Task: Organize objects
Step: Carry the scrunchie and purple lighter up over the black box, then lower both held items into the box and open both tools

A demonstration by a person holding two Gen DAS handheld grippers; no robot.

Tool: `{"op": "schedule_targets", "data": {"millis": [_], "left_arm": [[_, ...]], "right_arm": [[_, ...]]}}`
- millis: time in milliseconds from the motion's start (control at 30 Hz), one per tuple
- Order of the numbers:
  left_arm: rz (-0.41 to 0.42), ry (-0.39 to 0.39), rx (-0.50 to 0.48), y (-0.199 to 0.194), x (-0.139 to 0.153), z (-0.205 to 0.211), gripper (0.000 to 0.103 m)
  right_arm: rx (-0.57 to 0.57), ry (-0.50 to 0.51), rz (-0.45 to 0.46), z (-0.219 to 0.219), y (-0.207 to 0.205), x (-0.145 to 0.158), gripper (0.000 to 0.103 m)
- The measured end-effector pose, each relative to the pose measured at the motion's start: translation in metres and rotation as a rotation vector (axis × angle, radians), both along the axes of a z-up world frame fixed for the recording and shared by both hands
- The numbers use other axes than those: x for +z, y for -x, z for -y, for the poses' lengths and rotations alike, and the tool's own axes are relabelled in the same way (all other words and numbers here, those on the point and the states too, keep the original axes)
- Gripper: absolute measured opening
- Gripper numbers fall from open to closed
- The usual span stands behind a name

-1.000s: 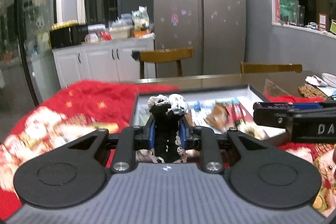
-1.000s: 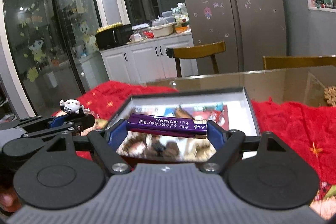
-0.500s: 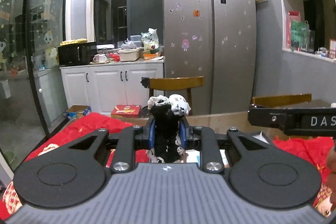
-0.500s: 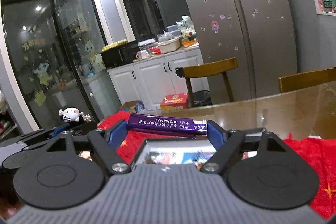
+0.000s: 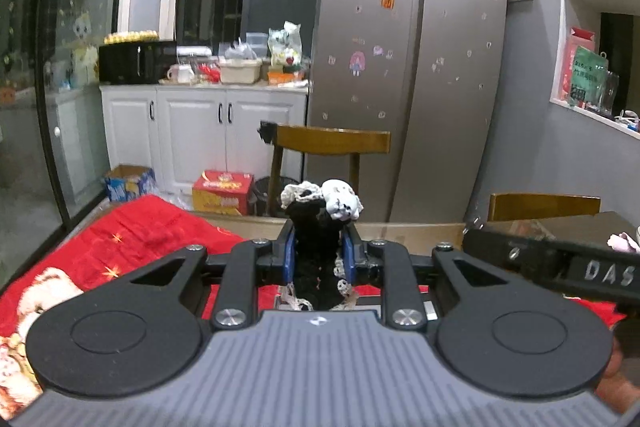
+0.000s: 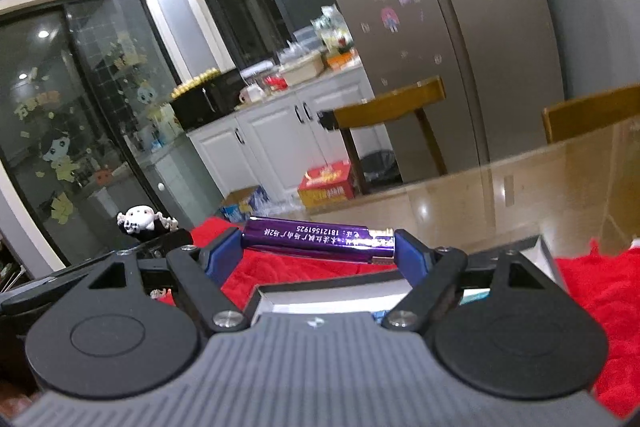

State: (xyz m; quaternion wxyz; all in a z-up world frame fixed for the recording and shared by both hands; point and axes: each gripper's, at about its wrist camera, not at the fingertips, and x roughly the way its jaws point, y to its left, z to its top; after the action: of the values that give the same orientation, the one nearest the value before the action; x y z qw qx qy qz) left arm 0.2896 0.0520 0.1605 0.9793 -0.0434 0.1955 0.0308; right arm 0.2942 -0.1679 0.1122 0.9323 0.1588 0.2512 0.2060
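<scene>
My left gripper is shut on a black fabric trinket with white lace trim and a small white skull-like head, which stands up between the blue pads. The same trinket shows at the left edge of the right wrist view. My right gripper is shut on a shiny purple stick pack, held crosswise by its two ends. Both grippers hang above the red cloth. A shallow white-lined box lies just below the right gripper, mostly hidden by it. The right gripper's finger crosses the left wrist view at right.
The red printed cloth covers the near part of a glass-topped table. Two wooden chairs stand at the far edge. Beyond are a steel fridge, white cabinets and boxes on the floor.
Both grippers have risen and drawn back from the box, each still holding its item. The box with its snack packs has dropped almost out of both views.
</scene>
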Motion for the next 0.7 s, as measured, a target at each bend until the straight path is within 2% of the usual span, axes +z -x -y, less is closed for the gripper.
{"op": "schedule_targets", "data": {"millis": [167,233,300,433,567,700], "left_arm": [[-0.043,-0.005,-0.062,-0.031,-0.03,-0.006,0.027],[-0.054,-0.002,-0.084,-0.04,-0.043,-0.008,0.027],[-0.077,0.002,-0.092,-0.049,-0.056,-0.01,0.027],[-0.129,0.032,-0.128,-0.068,-0.081,-0.015,0.027],[-0.186,0.053,-0.151,-0.081,-0.101,-0.019,0.027],[-0.22,0.051,-0.147,-0.09,-0.118,-0.021,0.027]], "right_arm": [[-0.019,0.001,-0.037,-0.007,-0.013,-0.028,0.081],[-0.012,0.051,-0.073,-0.014,-0.021,-0.037,0.081],[-0.023,0.049,-0.086,-0.015,-0.021,-0.046,0.081],[-0.027,0.07,-0.17,-0.018,-0.031,-0.067,0.081],[-0.027,0.082,-0.225,-0.017,-0.036,-0.08,0.081],[-0.023,0.105,-0.242,-0.021,-0.034,-0.083,0.081]]}}
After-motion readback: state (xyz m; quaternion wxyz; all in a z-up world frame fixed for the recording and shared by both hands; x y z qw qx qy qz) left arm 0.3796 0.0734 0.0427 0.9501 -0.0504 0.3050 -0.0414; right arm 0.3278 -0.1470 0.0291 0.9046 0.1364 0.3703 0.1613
